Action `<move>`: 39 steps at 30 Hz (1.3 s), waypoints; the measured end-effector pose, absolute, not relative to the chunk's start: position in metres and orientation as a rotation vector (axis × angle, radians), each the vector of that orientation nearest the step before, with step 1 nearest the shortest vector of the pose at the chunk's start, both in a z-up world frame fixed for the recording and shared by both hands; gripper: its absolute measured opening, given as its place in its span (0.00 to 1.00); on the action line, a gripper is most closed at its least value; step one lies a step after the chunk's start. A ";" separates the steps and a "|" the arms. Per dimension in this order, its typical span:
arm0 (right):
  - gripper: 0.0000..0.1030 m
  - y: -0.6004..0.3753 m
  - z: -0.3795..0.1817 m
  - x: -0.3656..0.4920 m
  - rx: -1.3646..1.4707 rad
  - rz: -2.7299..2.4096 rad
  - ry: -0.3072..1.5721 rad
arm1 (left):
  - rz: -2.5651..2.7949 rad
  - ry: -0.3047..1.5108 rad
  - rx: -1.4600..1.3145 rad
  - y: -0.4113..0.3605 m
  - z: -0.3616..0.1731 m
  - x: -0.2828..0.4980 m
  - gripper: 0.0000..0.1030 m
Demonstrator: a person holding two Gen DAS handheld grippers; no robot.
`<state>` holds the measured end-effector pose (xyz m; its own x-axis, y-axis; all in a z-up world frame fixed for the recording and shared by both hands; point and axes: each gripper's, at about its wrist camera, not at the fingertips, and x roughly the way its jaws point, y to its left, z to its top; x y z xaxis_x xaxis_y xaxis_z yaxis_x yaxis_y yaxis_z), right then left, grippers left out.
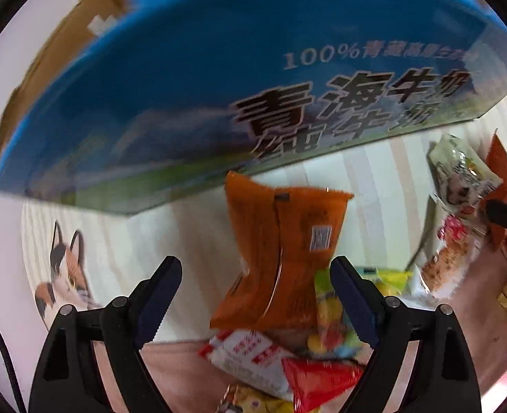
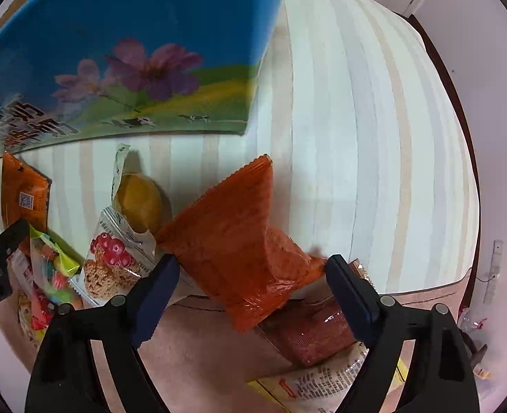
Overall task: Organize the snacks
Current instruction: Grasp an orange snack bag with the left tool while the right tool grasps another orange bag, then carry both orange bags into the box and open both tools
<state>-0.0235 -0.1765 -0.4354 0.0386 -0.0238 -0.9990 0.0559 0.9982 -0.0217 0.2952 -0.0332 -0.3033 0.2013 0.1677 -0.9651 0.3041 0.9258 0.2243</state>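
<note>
Left claw (image 1: pixel 255 296): held wide, astride orange packet (image 1: pixel 281 251), no grip seen.
Right claw (image 2: pixel 253 287): held wide, astride red-orange packet (image 2: pixel 239 244), no grip seen.

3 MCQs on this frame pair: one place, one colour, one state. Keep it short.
1. The orange packet with the barcode lies:
A. inside the carton
B. in front of the blue milk carton
C. on the floor

2. The packet between the right gripper fingers is:
A. green
B. orange-red
C. white

3. The left gripper is:
A. open
B. shut on a packet
C. out of view

Key: 1 B, it rests on the striped cloth below the carton's edge; 2 B, orange-red packet; 3 A, fingers stand apart, pressing nothing.
</note>
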 end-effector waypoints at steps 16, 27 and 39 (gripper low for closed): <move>0.72 -0.228 -0.451 -0.077 0.537 -0.099 1.688 | -0.016 1.513 -0.002 0.034 -0.323 0.276 0.56; 0.79 -0.204 -0.457 -0.068 0.319 -0.101 1.654 | -0.024 1.556 0.012 0.039 -0.345 0.285 0.61; 0.79 -0.162 -0.479 -0.045 0.274 -0.130 1.666 | -0.022 1.550 0.097 0.003 -0.365 0.288 0.61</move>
